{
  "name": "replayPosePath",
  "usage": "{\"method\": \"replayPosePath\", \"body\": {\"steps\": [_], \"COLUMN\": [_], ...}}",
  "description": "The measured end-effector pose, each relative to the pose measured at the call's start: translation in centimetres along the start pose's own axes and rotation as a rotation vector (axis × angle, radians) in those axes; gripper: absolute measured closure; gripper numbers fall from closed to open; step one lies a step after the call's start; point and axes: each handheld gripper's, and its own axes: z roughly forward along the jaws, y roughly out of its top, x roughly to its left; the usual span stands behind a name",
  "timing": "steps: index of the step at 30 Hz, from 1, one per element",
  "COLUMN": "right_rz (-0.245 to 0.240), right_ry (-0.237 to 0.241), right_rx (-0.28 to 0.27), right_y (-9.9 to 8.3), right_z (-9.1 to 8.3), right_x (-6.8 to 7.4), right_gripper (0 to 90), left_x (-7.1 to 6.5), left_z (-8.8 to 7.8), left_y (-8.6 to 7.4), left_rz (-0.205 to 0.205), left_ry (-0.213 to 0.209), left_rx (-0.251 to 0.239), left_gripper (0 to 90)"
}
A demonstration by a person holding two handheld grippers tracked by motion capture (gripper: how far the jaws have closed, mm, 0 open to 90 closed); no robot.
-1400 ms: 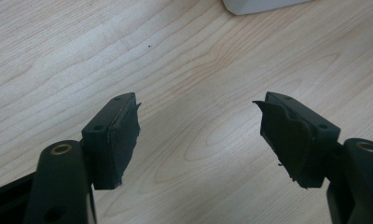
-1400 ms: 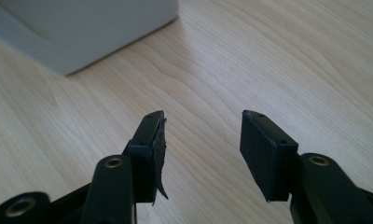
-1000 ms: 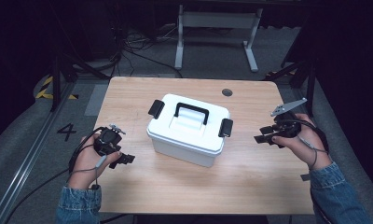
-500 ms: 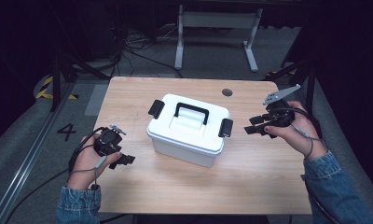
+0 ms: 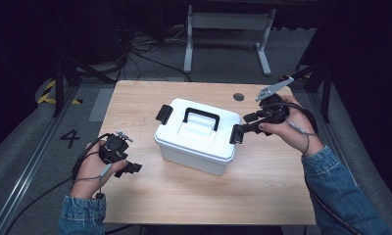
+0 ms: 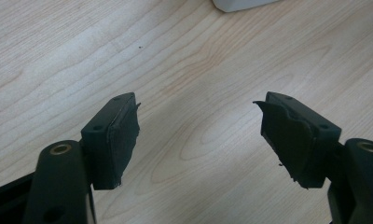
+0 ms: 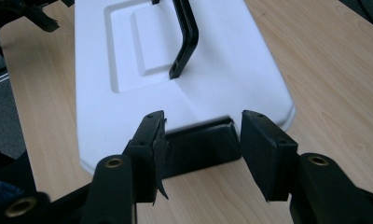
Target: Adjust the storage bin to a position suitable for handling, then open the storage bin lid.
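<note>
Plainly white box [image 5: 200, 134], black handle [image 5: 201, 117], seemingly latched.

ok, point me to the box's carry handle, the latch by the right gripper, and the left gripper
carry handle [image 5: 201, 118]: high view, top bar.
latch [image 7: 201, 148]: right gripper view, black face between the jaws.
left gripper [image 6: 198, 135]: left gripper view, midway between fingertips.

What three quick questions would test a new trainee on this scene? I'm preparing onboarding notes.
1. True or false: the right gripper has its jaws around the white box's right latch.
2. Which gripper hangs open over bare table, beside the box?
3. The box's black handle: A) upright B) missing C) held by a gripper?

Key: 1 true, jaws straddle it, not closed. 2 the left gripper. 3 A.
</note>
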Motion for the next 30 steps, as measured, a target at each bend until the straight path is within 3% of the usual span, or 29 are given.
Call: {"method": "replayPosePath", "body": {"steps": [12, 21, 30], "right_rz": [-0.045, -0.053, -0.063], "right_ry": [0.024, 0.032, 0.05], "right_rx": [0.012, 0.042, 0.073], "right_y": [3.7, 5.0, 5.8], "right_z": [3.6, 6.1, 7.4], "right_x": [0.7, 0.7, 0.9], "right_gripper": [51.1, 52.7, 61.9], "left_x": [0.3, 0.3, 0.3], "left_z": [0.0, 0.1, 0.1], "left_y": [0.0, 0.3, 0.2], "left_rz": [-0.007, 0.003, 0.005], "left_ry": [-0.002, -0.005, -0.01], "left_rx": [-0.002, -0.001, 0.004], "left_gripper": [28.3, 28.2, 28.0]}}
